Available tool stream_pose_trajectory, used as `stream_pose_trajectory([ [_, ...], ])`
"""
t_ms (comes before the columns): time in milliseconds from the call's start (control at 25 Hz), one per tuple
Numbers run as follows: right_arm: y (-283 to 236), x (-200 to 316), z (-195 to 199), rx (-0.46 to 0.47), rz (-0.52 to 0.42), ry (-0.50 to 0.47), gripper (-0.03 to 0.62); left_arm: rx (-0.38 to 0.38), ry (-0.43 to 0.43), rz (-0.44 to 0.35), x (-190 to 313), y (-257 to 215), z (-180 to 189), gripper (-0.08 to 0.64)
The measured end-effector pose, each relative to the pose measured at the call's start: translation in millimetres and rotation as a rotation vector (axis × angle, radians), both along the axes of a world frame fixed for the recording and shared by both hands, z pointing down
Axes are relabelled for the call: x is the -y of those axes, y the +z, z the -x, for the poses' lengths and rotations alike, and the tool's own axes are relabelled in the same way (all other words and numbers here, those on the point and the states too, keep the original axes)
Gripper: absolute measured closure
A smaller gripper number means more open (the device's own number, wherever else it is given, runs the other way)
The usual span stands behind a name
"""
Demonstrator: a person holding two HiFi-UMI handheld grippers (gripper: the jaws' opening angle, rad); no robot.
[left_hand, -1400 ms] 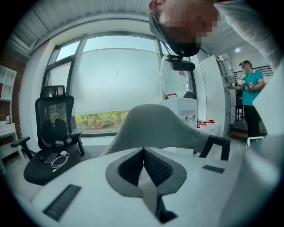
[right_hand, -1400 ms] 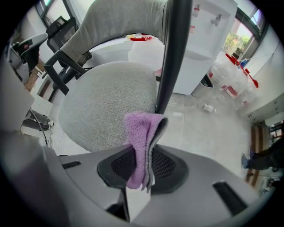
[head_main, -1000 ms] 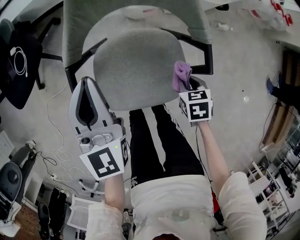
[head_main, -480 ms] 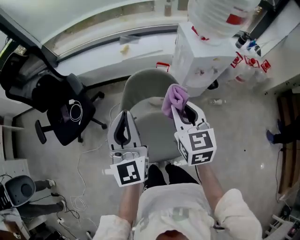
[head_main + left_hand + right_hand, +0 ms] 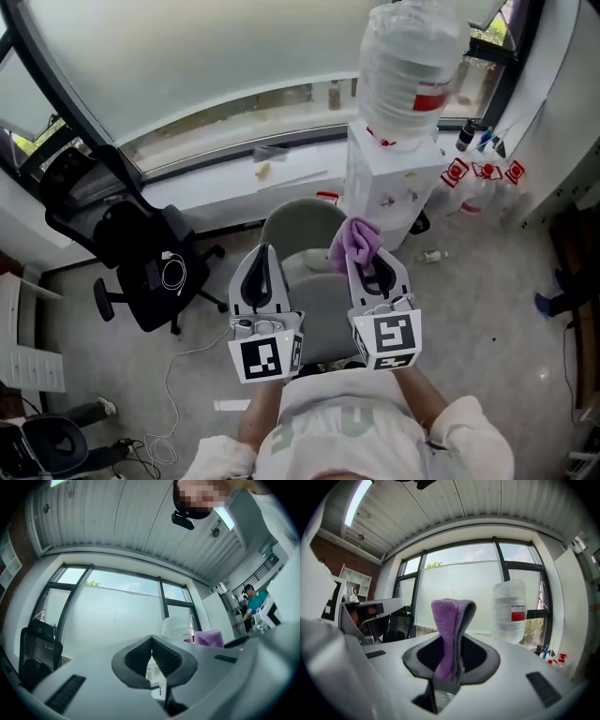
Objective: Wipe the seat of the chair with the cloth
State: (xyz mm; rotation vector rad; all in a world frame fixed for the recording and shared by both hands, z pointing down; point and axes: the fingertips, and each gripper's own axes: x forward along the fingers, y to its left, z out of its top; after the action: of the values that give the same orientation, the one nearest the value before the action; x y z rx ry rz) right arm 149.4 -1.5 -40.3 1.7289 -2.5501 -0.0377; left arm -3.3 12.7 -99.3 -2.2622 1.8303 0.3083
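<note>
Your R gripper [image 5: 364,261] is clamped on the purple cloth [image 5: 355,239] at frame centre, L gripper [image 5: 264,253] jaws together & empty, so bring the cloth down flat onto the chair seat [image 5: 323,292] & wipe w/ overlapping strokes.

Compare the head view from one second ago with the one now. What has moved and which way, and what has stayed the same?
Both grippers have lifted up and away from the chair seat, which now lies well below them. A second ago the right gripper had the purple cloth at the seat's right edge. Nothing was picked up or let go. Unchanged: the right gripper is still shut on the cloth, and the left gripper is still shut and empty.
</note>
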Motion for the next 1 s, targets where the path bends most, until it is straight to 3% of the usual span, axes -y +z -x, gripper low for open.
stream_pose_trajectory([
  [320, -15.3, -13.3, -3.9, -0.003, -0.046, 0.002, 0.505, 0.007, 0.019, -0.068, -15.0, -28.6, -13.3, 0.548],
  [640, -9.0, -11.3, -9.7, -0.014, -0.044, 0.015, 0.505, 0.036, 0.022, -0.074, -16.7, -24.1, -16.8, 0.548],
  [1000, 2.1, -6.4, -8.3, -0.02, -0.013, 0.026, 0.505, 0.011, 0.046, -0.058, -13.2, -24.2, -18.4, 0.548],
])
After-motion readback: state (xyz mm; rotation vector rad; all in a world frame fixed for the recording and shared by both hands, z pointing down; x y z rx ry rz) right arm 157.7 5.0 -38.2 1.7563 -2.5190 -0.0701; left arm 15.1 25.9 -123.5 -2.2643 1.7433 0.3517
